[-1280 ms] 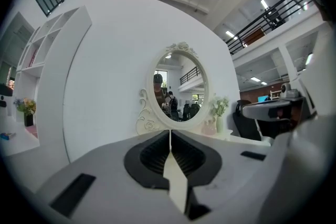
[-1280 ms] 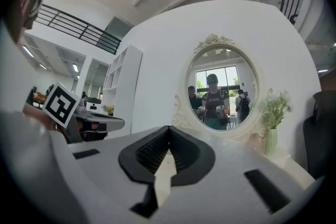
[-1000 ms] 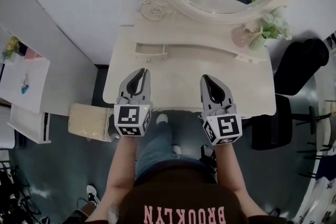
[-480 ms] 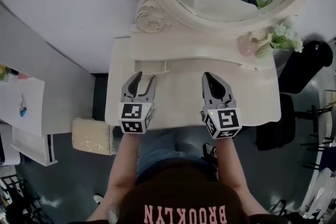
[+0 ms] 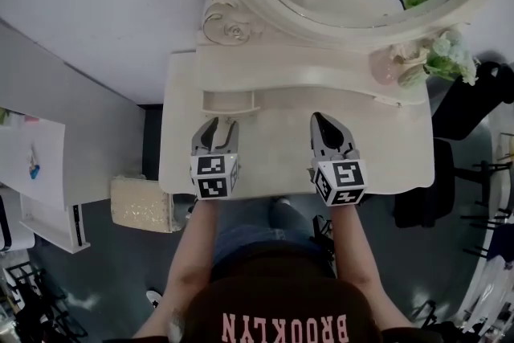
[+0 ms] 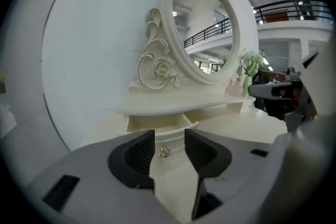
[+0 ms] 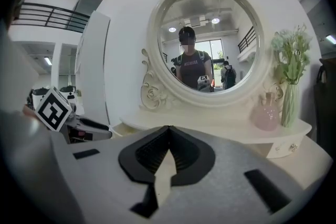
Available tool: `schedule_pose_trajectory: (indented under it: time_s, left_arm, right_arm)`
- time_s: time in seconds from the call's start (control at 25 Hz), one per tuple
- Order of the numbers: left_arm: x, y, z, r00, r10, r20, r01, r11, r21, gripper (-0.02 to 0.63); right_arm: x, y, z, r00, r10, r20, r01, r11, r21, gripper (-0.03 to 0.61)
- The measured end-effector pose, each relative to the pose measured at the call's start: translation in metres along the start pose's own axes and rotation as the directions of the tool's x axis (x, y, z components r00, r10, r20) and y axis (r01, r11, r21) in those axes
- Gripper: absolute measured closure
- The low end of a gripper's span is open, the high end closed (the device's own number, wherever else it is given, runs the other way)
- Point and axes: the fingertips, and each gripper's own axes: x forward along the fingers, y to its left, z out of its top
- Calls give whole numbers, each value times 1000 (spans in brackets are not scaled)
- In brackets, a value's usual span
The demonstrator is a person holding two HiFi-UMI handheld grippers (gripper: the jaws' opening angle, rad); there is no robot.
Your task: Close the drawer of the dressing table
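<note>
Opening from the pinched-shut stance of a second ago, the left gripper (image 5: 215, 126) now has its fingers apart, framing but not touching the small gold-coloured knob (image 6: 164, 152) of the cream wooden drawer (image 5: 229, 102). The drawer stands pulled out at centre left of the cream dressing table (image 5: 377, 149). The right gripper (image 5: 324, 121) keeps its fingers together. A closing push looks near.

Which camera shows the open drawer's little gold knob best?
Left gripper view: the small gold metal knob shows between the left gripper's opening fingers, untouched. Head view shows only the open cream drawer from above; right gripper view misses the knob.
</note>
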Motion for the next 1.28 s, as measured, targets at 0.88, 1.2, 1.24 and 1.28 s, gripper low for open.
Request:
schedule_pose_trajectory:
  time_s: [0.88,1.2,1.24,1.28]
  left_arm:
    - [44,11,-55,983,76,-169,-81,996,-24,531]
    - [42,11,-50,981,77,-177,-83,996,-23,531]
    - [42,12,-49,981,81,-174,-85,996,-19,531]
    - [42,14,-47,982,85,-170,-89,996,-13,531]
  right_arm:
    - [23,-10,-46,995,26,-99,-23,999,27,580]
    - [25,-4,-39,995,41,-89,-39,999,21,580]
    - [25,-4,-36,996,40,-84,-38,999,20,580]
    - [26,-4,-34,996,39,-80,-38,999,18,580]
